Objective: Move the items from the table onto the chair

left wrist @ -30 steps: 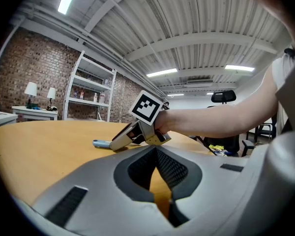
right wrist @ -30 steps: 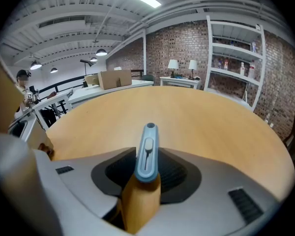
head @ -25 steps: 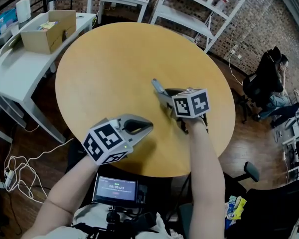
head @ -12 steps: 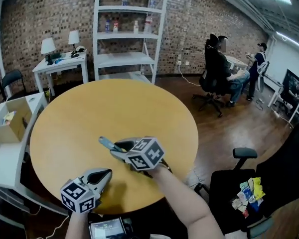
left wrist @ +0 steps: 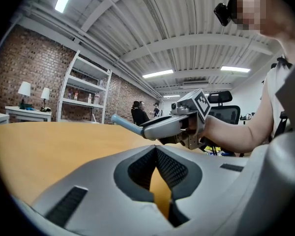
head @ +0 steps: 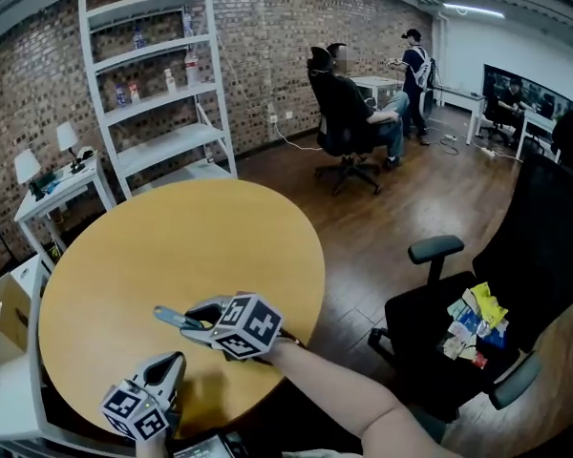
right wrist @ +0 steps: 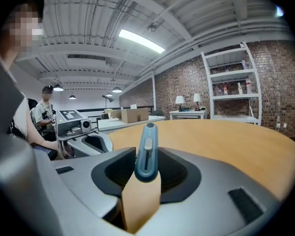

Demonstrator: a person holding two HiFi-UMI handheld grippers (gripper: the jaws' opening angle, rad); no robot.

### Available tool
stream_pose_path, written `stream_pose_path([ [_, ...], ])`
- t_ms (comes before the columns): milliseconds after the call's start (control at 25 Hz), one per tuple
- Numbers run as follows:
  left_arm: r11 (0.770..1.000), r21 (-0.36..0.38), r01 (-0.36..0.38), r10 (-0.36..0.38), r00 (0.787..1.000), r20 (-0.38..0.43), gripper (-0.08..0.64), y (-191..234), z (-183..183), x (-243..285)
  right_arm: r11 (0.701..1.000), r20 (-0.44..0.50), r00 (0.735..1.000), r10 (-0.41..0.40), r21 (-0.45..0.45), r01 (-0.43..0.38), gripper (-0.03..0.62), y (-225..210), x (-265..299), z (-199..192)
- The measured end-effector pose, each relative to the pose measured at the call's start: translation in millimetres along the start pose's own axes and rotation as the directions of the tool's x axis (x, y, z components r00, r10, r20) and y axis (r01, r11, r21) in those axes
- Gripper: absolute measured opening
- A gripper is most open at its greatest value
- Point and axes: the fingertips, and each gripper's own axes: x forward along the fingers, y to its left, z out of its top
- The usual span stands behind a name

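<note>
One blue-handled tool (head: pixel 172 316), probably a utility knife, is pinched by its near end in the right gripper (head: pixel 199 319) and held level over the round table (head: pixel 172 246). We judge it is bound for the chair (head: pixel 430 337), where packets (head: pixel 473 321) already lie. Our left gripper (head: pixel 175 363) hangs low beside it, jaws drawn together on nothing, and the part of the tool inside the right jaws is hidden.

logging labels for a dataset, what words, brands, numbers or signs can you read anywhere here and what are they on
No text can be read in any of these views.
Colourful packets on the black office chair: print too small.
Bottles on the white metal shelf: labels too small.
White cubes: black square markers only, no letters.
Brown cardboard box: nothing legible.
</note>
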Motion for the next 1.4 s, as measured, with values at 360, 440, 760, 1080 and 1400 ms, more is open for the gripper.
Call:
stream_pose_path([
  [360, 0.987, 0.029, 0.161, -0.162, 0.986, 0.045, 0.009, -50, 33, 61, 0.989, 0.050, 0.989, -0.140, 0.055, 0.137, 0.126, -32, -87, -21],
  [440, 0.981, 0.033, 0.194, -0.195, 0.980, 0.047, 0.009, -63, 39, 78, 0.984, 0.059, 0.984, -0.171, 0.062, 0.167, 0.127, -39, -106, -26],
  [760, 0.933, 0.045, 0.356, -0.358, 0.933, 0.037, 0.009, -131, 44, 156, 0.943, 0.107, 0.941, -0.322, 0.126, 0.308, 0.127, -70, -199, -53],
  [1080, 0.877, 0.041, 0.480, -0.481, 0.875, 0.050, 0.009, -190, 57, 199, 0.861, 0.150, 0.854, -0.498, 0.197, 0.468, 0.127, -86, -287, -77],
  [1400, 0.752, 0.084, 0.654, -0.658, 0.752, 0.032, 0.009, -262, 48, 239, 0.762, 0.148, 0.755, -0.639, 0.250, 0.597, 0.127, -81, -371, -123],
])
